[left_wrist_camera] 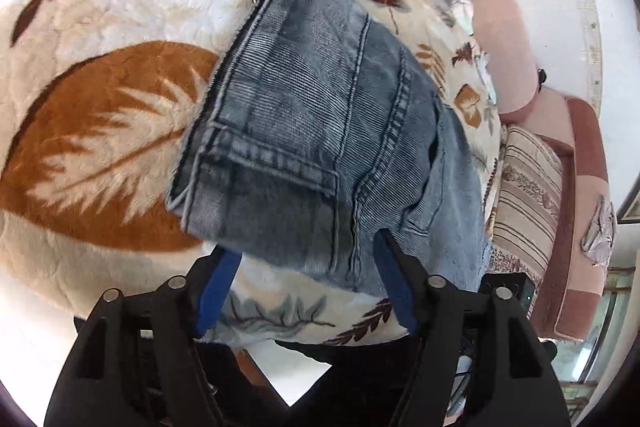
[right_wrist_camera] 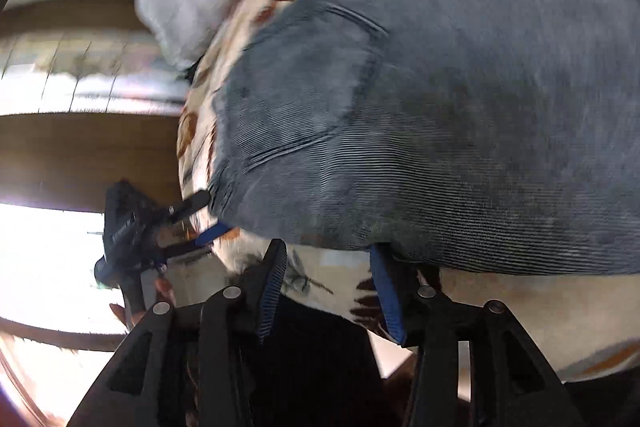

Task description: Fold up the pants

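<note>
My left gripper (left_wrist_camera: 308, 259) fingers are spread at bottom centre, the folded pants (left_wrist_camera: 320, 131) touching their tips and running toward upper centre across the leaf-print blanket (left_wrist_camera: 100, 131). My right gripper (right_wrist_camera: 328, 263) is also spread, empty, at the pants' near edge.

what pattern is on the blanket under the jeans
Cream blanket with brown and orange leaf prints, lying under the grey-blue jeans; clearest in the left wrist view.
</note>
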`<act>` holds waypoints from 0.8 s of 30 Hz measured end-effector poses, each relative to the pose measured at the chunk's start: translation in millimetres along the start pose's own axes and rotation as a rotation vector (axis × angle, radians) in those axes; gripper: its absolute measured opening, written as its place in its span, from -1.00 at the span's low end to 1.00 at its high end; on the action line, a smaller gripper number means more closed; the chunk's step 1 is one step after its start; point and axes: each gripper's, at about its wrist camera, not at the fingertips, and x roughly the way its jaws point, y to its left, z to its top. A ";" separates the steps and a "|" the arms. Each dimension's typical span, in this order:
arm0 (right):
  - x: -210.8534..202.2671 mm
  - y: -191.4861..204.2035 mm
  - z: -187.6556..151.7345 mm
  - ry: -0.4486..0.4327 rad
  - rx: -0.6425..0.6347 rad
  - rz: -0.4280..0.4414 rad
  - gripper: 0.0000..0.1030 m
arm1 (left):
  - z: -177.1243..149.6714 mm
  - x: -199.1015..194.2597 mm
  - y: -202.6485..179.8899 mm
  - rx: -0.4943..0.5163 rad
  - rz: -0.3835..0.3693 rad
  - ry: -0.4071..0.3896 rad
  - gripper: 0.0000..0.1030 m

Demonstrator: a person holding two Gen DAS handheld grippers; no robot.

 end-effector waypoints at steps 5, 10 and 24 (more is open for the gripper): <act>-9.0 2.6 -2.3 -0.082 -0.007 -0.036 -0.66 | 1.3 -17.5 -5.8 0.024 0.027 -0.052 -0.48; 11.1 -1.3 -9.8 -0.033 -0.043 -0.076 -0.94 | 2.1 7.8 6.0 0.002 0.121 -0.007 -0.45; -258.6 -145.0 -40.1 -0.674 0.304 -0.354 -0.36 | -27.6 -5.1 -14.2 0.080 0.087 -0.042 0.22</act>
